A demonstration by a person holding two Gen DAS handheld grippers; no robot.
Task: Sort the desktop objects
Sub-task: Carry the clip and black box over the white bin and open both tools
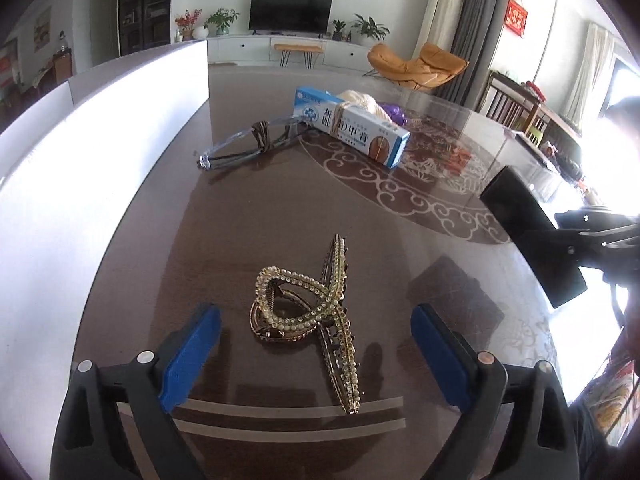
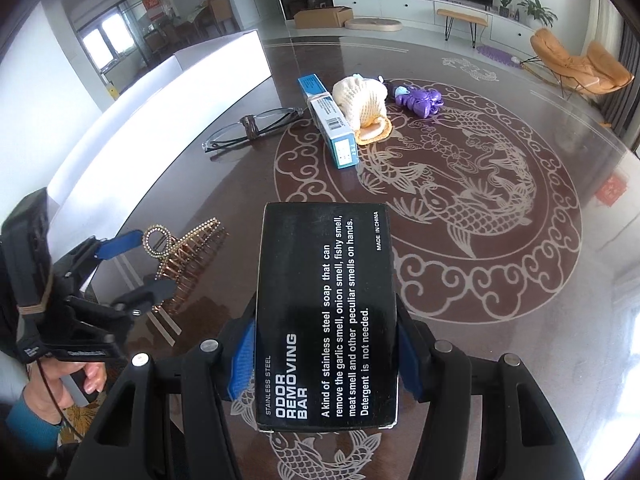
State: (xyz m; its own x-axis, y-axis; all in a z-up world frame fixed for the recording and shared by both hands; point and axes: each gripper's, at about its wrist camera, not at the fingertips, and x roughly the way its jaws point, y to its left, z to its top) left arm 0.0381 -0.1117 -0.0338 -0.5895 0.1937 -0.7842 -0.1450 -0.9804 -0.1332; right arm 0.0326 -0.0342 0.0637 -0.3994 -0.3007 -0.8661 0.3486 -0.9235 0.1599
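Two pairs of tongs work over a dark, glossy surface [image 2: 500,280] patterned with pale fish and cloud scrolls. The left tongs [image 1: 316,336] stand wide apart, their blue pads [image 1: 192,356] on either side of a gold hair claw [image 1: 316,320] set with pearl-like beads; the pads do not touch it, and the claw lies on the surface near its front edge, just beside a pair of pale strips. In the right wrist view the same claw [image 2: 180,256] sits at the left, with the left tongs [image 2: 138,264] around it and a person's hand [image 2: 64,384] in a teal sleeve on the handle.

The right tongs [image 2: 326,352] clamp a black box [image 2: 326,312] printed "ODOR REMOVING BAR", their blue pads pressed to its long sides, the box pointing forward along the fingers and held clear of the surface. From the left wrist view this black box [image 1: 532,240] appears at the right, well apart from the claw.

Farther back lie clear-framed glasses [image 2: 252,128], folded, then a blue and white carton [image 2: 328,124] with a band around it, a cream shell-shaped item [image 2: 360,104] touching the carton's far side, and a purple toy [image 2: 418,102] just beyond. A white panel [image 2: 160,120] borders the left of the surface.
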